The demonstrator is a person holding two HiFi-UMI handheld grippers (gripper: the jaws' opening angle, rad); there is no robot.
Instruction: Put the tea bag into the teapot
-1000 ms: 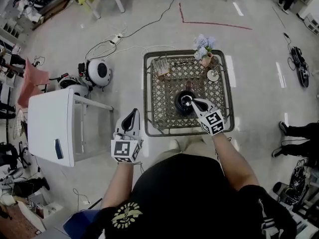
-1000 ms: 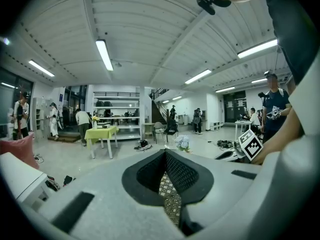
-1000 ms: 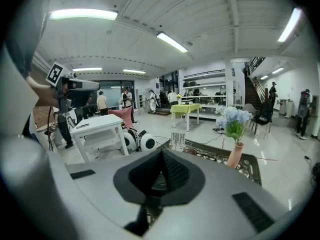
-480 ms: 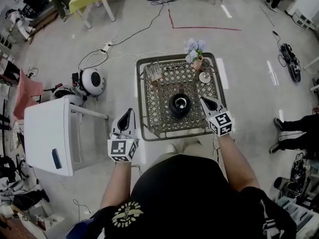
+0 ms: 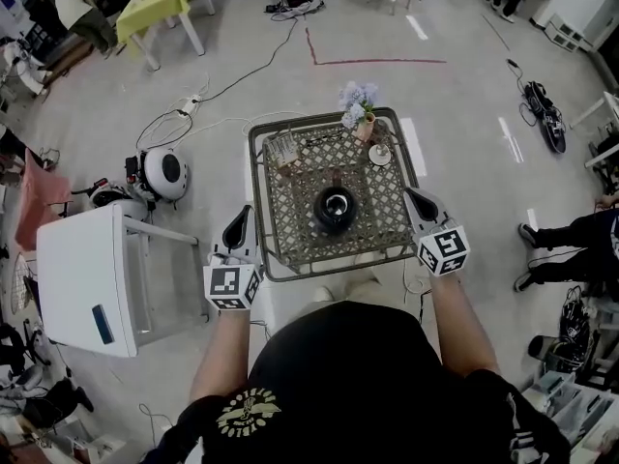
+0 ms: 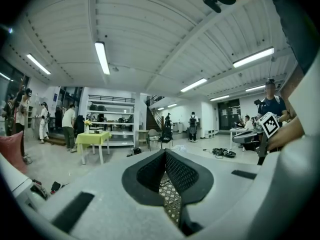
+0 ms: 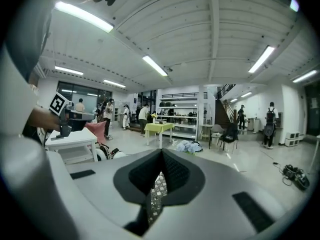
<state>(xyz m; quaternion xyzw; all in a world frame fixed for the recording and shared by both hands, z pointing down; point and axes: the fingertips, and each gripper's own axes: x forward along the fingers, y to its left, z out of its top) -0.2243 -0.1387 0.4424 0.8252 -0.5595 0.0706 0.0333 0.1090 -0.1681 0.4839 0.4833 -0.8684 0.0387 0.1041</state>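
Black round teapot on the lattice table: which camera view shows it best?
Head view. It looks straight down on the black round teapot, unobstructed, in the middle of the metal lattice table. The left gripper view and right gripper view show no teapot, only a sliver of that lattice top.

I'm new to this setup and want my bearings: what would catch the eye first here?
A black teapot stands in the middle of a small lattice table, right in front of the person. A vase of pale flowers sits at the table's far edge. The left gripper and right gripper flank the table, both shut with nothing between the jaws.
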